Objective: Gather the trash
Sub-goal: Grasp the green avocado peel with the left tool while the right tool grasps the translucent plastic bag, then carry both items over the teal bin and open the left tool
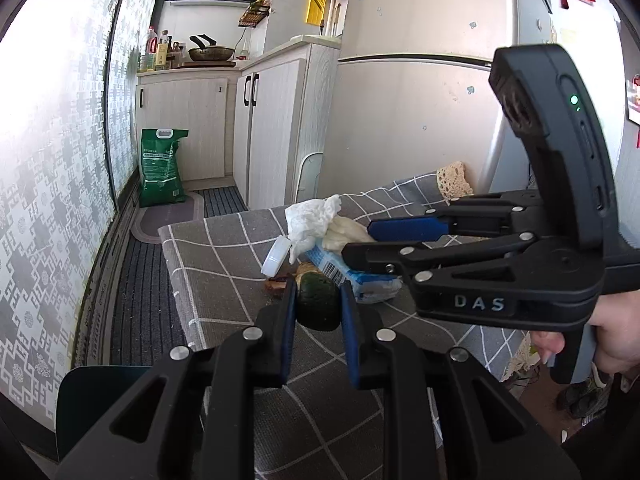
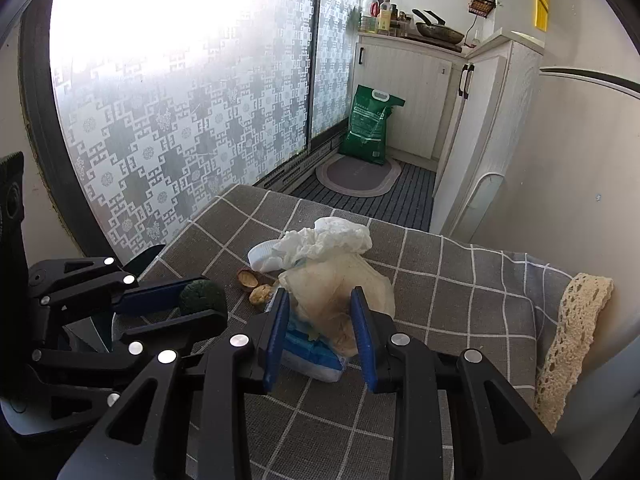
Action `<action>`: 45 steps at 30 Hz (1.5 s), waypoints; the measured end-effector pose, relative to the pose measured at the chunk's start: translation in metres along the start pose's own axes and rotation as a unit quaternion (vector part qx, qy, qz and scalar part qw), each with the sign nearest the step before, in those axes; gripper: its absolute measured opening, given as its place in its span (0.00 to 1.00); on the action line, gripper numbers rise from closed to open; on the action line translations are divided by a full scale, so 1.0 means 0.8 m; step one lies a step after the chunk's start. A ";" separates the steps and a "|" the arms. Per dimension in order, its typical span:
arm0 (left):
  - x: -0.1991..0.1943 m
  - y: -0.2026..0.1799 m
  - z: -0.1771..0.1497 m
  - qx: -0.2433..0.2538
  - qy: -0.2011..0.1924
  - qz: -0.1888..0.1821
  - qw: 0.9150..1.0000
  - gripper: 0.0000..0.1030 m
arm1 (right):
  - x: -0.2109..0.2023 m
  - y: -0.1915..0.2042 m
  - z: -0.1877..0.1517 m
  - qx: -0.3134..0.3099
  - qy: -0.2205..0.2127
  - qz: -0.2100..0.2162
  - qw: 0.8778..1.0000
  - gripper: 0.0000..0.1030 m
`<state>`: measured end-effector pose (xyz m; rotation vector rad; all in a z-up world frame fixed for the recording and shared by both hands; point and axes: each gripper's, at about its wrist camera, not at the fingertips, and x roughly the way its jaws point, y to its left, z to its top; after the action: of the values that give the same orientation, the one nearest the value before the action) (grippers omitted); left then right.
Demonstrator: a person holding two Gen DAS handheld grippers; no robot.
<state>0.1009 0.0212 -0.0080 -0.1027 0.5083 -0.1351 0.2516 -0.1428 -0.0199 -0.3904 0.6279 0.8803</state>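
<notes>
A heap of trash lies on the grey checked tablecloth (image 1: 224, 276): a crumpled white tissue (image 1: 310, 220), a white bottle cap (image 1: 276, 256), a blue-and-white wrapper (image 1: 352, 276), walnut shells (image 2: 252, 284) and a dark green avocado skin (image 1: 318, 300). My left gripper (image 1: 318, 304) is shut on the avocado skin, also seen in the right wrist view (image 2: 202, 296). My right gripper (image 2: 320, 320) has its jaws either side of a stained plastic bag (image 2: 340, 292) and the blue wrapper (image 2: 310, 350); it looks open around them.
A cream lace cloth (image 2: 572, 320) hangs at the table's right edge. A fridge (image 1: 420, 120) stands behind the table, with white cabinets (image 1: 272, 128), a green sack (image 1: 162, 168) and a floor mat (image 1: 168, 216) beyond. A patterned sliding door (image 2: 168, 120) runs along the left.
</notes>
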 end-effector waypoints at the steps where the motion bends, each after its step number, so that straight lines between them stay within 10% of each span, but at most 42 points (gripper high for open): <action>1: -0.002 0.000 0.000 0.000 -0.002 -0.001 1.000 0.22 | 0.002 0.003 0.001 -0.003 0.002 -0.003 1.000 0.25; 6: -0.017 0.004 0.003 -0.001 -0.014 0.003 1.000 0.22 | -0.005 -0.003 0.005 0.009 0.005 -0.004 1.000 0.10; 23: -0.086 0.062 0.005 -0.050 -0.057 0.030 0.997 0.22 | -0.068 0.010 0.027 0.016 -0.030 -0.054 0.998 0.09; 45: -0.139 0.169 -0.038 -0.103 -0.041 0.108 0.988 0.22 | -0.066 0.138 0.084 -0.035 -0.048 0.029 0.998 0.09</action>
<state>0.0035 0.1698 0.0010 -0.2526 0.4462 0.1345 0.1606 -0.0723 0.0582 -0.3930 0.5229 0.9722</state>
